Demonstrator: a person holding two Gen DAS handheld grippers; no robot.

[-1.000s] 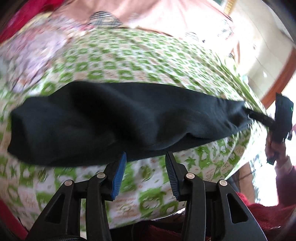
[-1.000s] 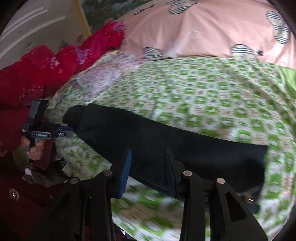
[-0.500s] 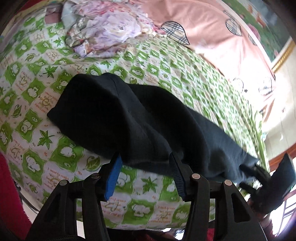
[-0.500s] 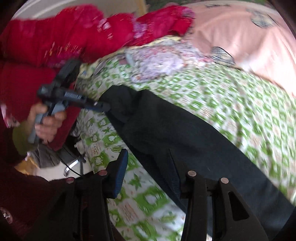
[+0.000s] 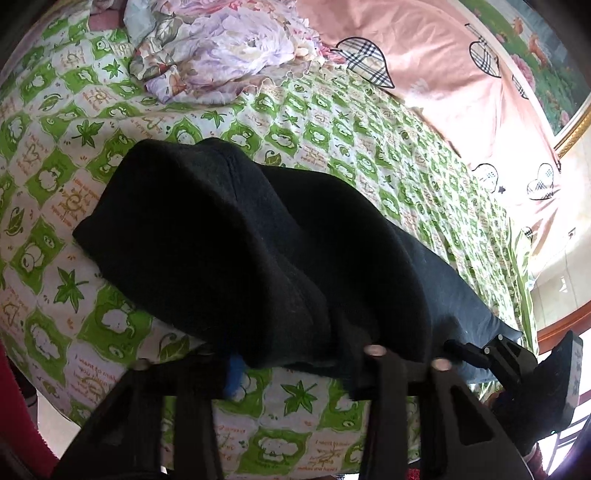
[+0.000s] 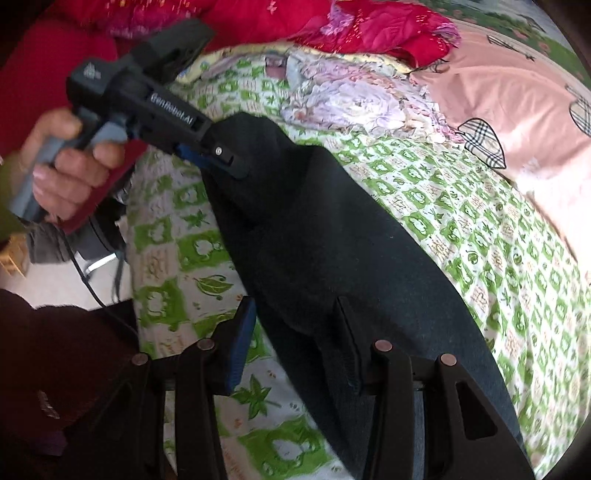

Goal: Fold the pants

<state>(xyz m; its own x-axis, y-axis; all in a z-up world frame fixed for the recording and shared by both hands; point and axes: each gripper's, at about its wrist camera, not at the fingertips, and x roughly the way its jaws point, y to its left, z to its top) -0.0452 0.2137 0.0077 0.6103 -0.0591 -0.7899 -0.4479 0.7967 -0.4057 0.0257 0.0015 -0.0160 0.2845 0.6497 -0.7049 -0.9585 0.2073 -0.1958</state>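
Black pants lie in a long strip on a green-and-white patterned bedsheet. In the left wrist view my left gripper is open, with the near edge of the pants draped over its fingertips. In the right wrist view the pants run from upper left to lower right. My right gripper is open over their near edge, one finger on the cloth. The left gripper shows there at the pants' far end, its tips against the cloth. The right gripper shows at the other end in the left view.
A crumpled floral cloth lies at the head of the bed by a pink pillow with plaid hearts. A red quilt is bunched at the bed's far side. The bed edge and floor lie to the left.
Both grippers moved in closer to the pants' near edge. The left gripper's fingertips are now under the cloth fold, and the pants end near it is bunched up higher.
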